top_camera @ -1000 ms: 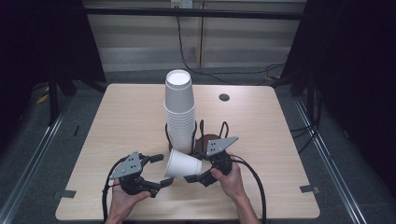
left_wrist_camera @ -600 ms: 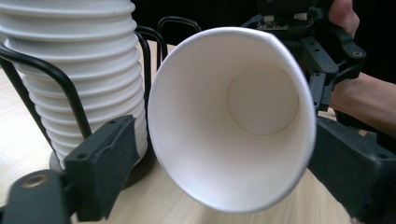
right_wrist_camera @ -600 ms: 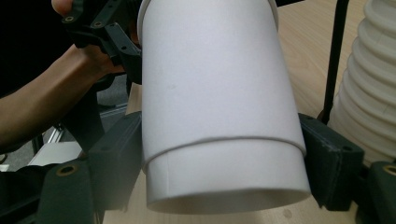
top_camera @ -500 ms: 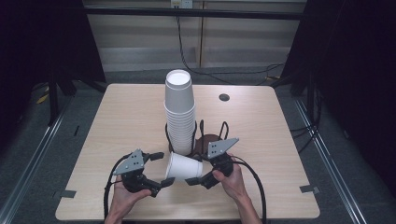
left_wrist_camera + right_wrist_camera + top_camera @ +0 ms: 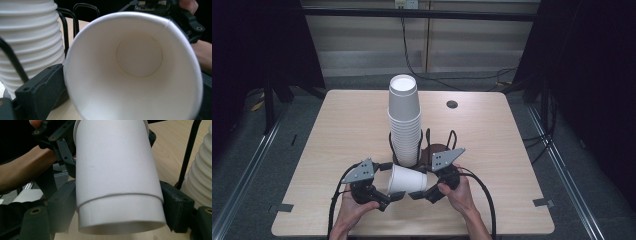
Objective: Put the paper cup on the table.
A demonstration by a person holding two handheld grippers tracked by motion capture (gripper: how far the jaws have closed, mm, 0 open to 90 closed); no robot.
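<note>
A white paper cup (image 5: pixel 407 179) lies on its side above the near part of the table, between my two grippers. My right gripper (image 5: pixel 422 192) is shut on its base end, and in the right gripper view both pads (image 5: pixel 62 202) press on the cup's wall (image 5: pixel 117 170). My left gripper (image 5: pixel 384 195) is at the cup's mouth. Its jaws have just been opening and now stand wide, with the cup's rim (image 5: pixel 132 70) between them and not gripped. The left gripper view looks straight into the cup, past one black finger (image 5: pixel 40 92).
A tall stack of white paper cups (image 5: pixel 404 120) stands upside down in a black wire holder (image 5: pixel 432 145) just behind the grippers. A dark round hole (image 5: pixel 452 104) is at the table's far right. Bare wood lies left and right of the hands.
The left gripper's jaws have opened off the cup's mouth end. The cup stays on its side in the right gripper, and both hands have hardly shifted.
</note>
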